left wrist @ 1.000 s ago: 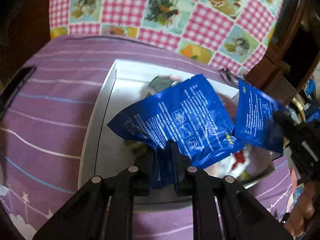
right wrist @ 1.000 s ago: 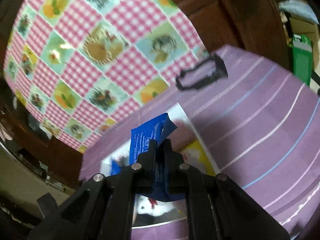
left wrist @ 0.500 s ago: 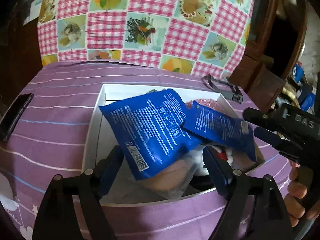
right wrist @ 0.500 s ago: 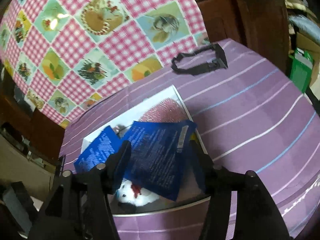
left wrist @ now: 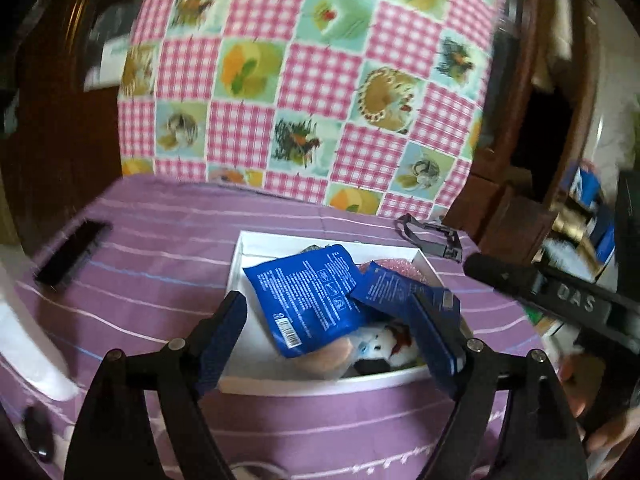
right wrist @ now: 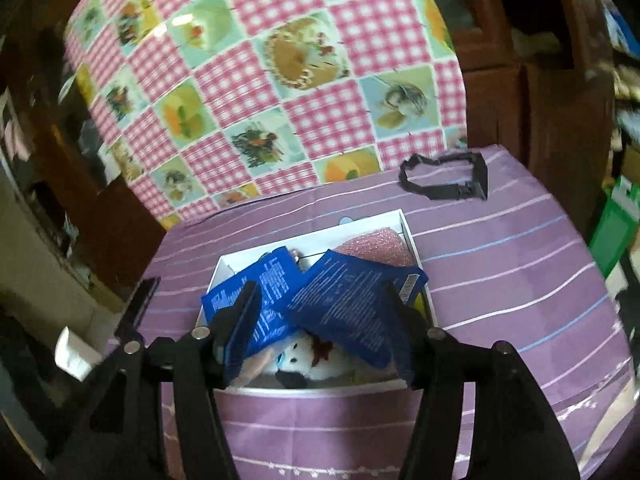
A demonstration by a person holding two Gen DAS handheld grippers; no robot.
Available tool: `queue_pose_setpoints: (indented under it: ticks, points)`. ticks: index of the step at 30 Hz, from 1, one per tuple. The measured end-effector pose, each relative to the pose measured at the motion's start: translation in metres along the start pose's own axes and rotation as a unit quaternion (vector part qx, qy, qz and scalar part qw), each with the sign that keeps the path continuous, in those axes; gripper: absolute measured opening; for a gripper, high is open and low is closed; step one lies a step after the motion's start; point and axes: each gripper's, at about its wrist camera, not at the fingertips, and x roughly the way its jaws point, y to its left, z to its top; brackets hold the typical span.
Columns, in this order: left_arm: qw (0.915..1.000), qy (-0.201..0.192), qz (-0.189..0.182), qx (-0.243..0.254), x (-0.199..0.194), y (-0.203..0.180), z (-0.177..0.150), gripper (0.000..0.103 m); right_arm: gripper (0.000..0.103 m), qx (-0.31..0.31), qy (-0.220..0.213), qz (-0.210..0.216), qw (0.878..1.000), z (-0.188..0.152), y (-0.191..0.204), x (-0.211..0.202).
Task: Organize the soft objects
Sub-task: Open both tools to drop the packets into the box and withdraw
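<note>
Fingers of both grippers (left [left wrist: 334, 334], right [right wrist: 324, 332]) spread, empty; two blue packets [left wrist: 310, 300] in box [left wrist: 320, 385].

Lived-in home, cluttered living or dining corner.

Domestic signs all around: a purple striped cloth [right wrist: 500, 264] spread over the work surface, a pink gingham oilcloth [left wrist: 312, 80] with fruit and pie pictures draped behind it, dark wooden cabinets [right wrist: 532, 92] along the wall. Household odds and ends lying about — a black phone [left wrist: 70, 254], a black buckled strap [right wrist: 444, 178], a green carton [right wrist: 612, 228] on the floor side, shelves of blurred clutter at the edges [left wrist: 580, 216]. A white box [right wrist: 410, 236] packed with blue sachets [right wrist: 348, 304], a plush toy [right wrist: 308, 356] and a pink scrubby pad [right wrist: 376, 246] — ordinary home belongings, nothing industrial or commercial.
</note>
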Motion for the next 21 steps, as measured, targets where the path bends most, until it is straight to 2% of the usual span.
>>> queue_pose_setpoints:
  ticks: [3, 4, 6, 8, 11, 14, 16, 21]
  points:
    - [0.9991, -0.036, 0.008, 0.019, -0.026, -0.008, -0.008, 0.084, 0.060, -0.032, -0.018, -0.010, 0.999, -0.003, 0.008, -0.020]
    - [0.9989, -0.045, 0.004, 0.015, -0.034, -0.008, -0.012, 0.087, 0.060, -0.041, -0.024, -0.009, 0.999, -0.005, 0.009, -0.028]
    - [0.9985, -0.055, -0.006, 0.003, -0.047, -0.006, -0.019, 0.102, 0.060, -0.056, -0.036, -0.010, 0.998, -0.011, 0.008, -0.045]
    - [0.9983, -0.056, -0.012, 0.000, -0.057, -0.004, -0.027, 0.103, 0.061, -0.063, -0.037, -0.011, 0.997, -0.019, 0.005, -0.055]
    - [0.9988, -0.042, -0.024, 0.011, -0.068, -0.002, -0.041, 0.103, 0.063, -0.058, -0.022, -0.013, 0.998, -0.038, -0.008, -0.067]
    - [0.9996, -0.008, -0.020, 0.021, -0.069, 0.000, -0.057, 0.103, 0.063, -0.058, -0.013, -0.035, 0.998, -0.063, -0.019, -0.075]
    - [0.9997, 0.006, -0.012, 0.021, -0.067, 0.001, -0.066, 0.103, 0.063, -0.063, -0.023, -0.050, 0.997, -0.083, -0.023, -0.081]
    - [0.9993, 0.025, 0.007, 0.028, -0.060, -0.002, -0.090, 0.103, 0.063, -0.066, -0.040, -0.053, 0.996, -0.116, -0.027, -0.077]
